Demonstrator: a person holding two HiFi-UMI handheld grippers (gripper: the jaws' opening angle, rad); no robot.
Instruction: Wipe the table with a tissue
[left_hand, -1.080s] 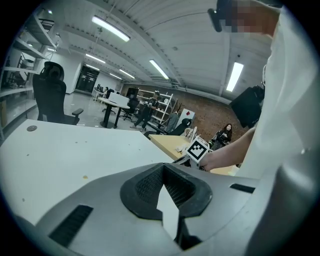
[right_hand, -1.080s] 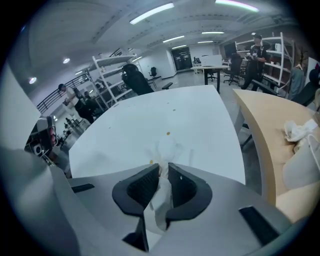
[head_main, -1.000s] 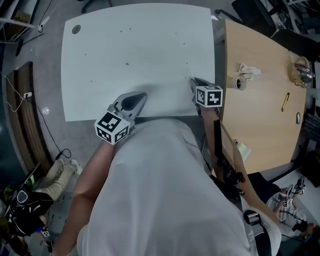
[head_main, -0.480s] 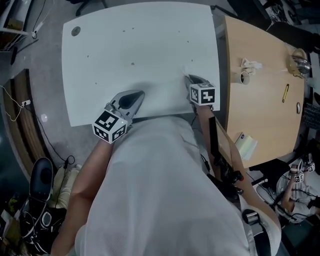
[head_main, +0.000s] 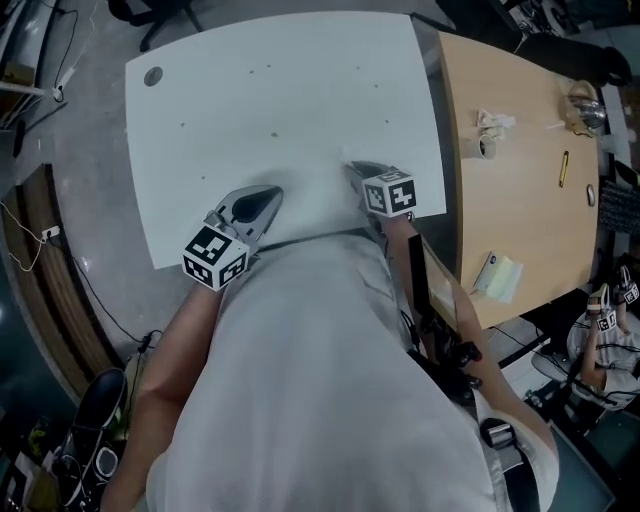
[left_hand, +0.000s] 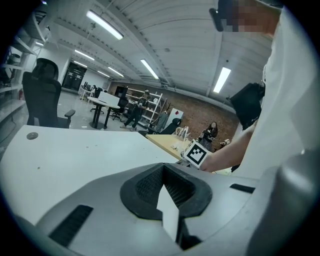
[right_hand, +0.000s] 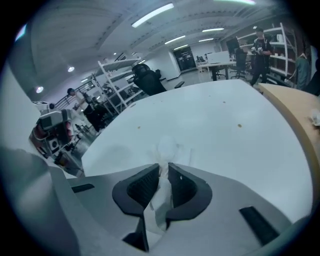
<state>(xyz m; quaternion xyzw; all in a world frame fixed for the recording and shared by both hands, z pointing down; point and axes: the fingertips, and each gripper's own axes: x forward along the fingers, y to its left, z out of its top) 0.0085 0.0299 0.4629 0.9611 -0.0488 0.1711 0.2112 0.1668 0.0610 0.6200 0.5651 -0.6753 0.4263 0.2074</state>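
- We are holding the right gripper (head_main: 358, 170) clamped on the tissue (right_hand: 167, 148). In the right gripper view its dark pads are pinching a twisted white strip, and a crumpled wad is sticking out just past the tips.
- We are carrying the left gripper (head_main: 268, 196) with its jaws together on nothing. In the left gripper view the pads are meeting at the tips, and only pale tabletop is showing through the gap behind them.
- In the head view the right gripper is sitting right of centre, over the near right part of the white table (head_main: 280, 90), close to its lower edge. The left gripper is lying lower left of it by the same edge, well apart.
- The wad seems to be resting on the tabletop just ahead of the right tips, though we are not able to judge how firmly.
- Nearly all the bare tabletop is lying above and left of the tissue in the head view, with small specks (head_main: 274, 134) dotting the upper half of the surface.
- We are judging that the next stroke is going to run up the frame and leftward, away from the body. The right gripper is the one to make it, since it has the tissue.
- The wad is looking small and thin, so we are expecting it to slip or tear under a hard push.
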